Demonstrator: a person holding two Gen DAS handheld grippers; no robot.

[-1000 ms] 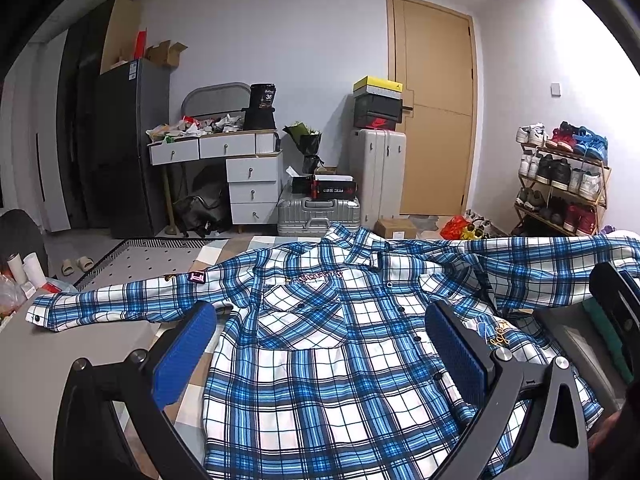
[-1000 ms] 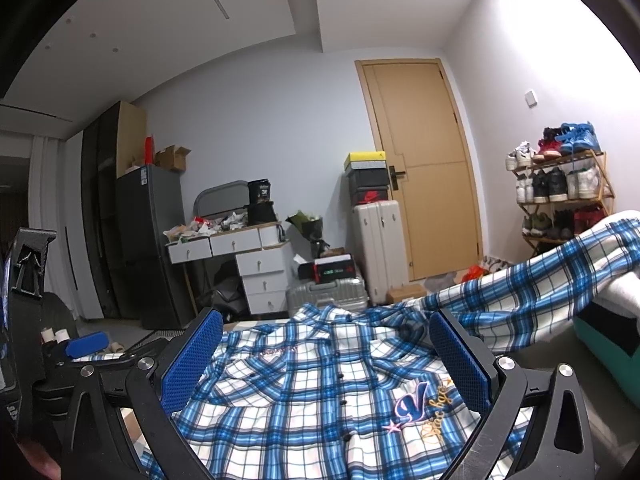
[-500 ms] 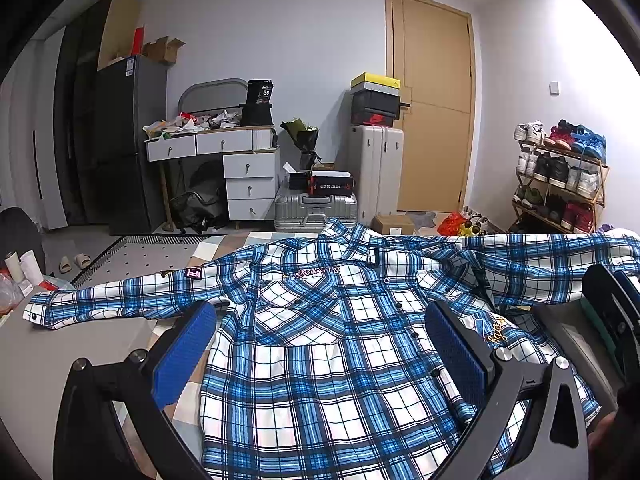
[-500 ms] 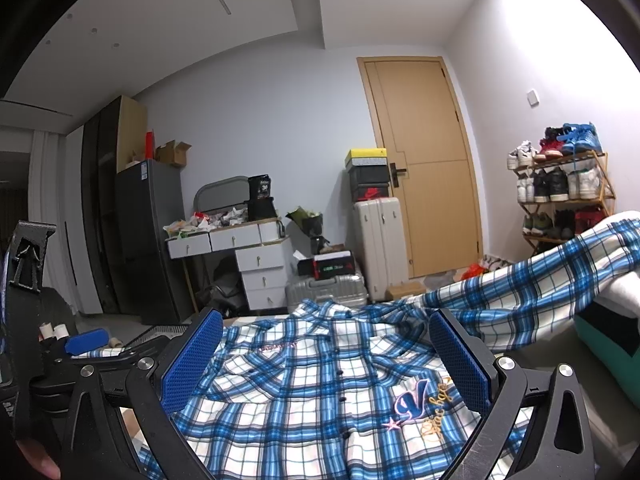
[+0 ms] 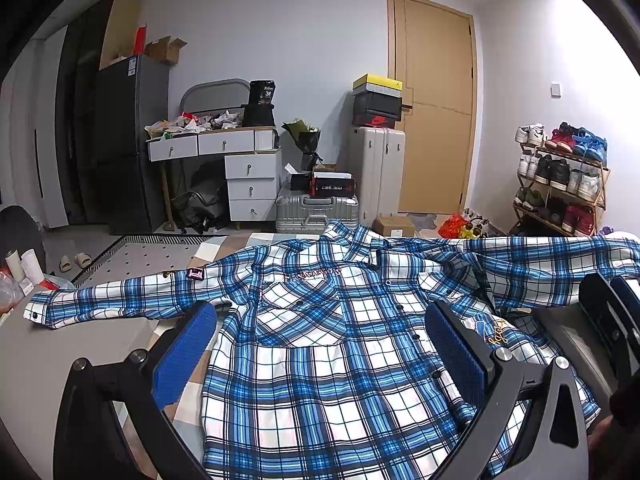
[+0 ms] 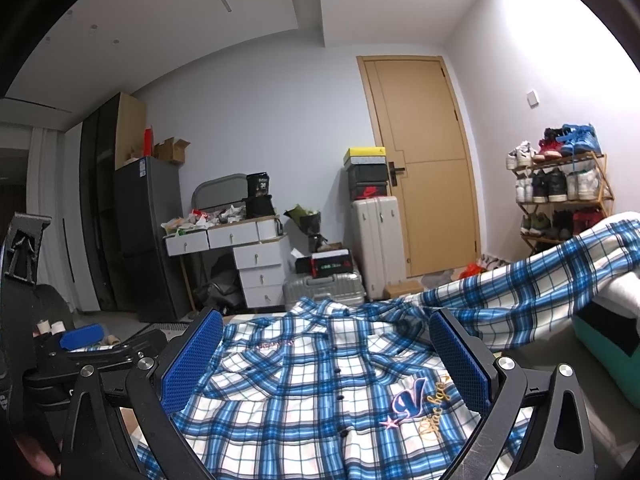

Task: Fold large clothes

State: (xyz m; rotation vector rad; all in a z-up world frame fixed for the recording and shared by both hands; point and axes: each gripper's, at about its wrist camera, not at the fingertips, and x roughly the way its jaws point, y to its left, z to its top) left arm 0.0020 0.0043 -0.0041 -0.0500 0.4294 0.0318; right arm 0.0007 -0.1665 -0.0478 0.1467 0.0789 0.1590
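The plaid shirt [image 5: 320,340] lay spread flat, sleeves out past the tabletop [image 5: 80,344] edges; both the left hand-held gripper [image 5: 320,354] and the right hand-held gripper [image 6: 326,360] hovered wide apart, holding nothing.

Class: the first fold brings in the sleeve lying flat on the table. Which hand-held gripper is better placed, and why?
Probably the left hand-held gripper: open, and that sleeve lies just off its left finger.
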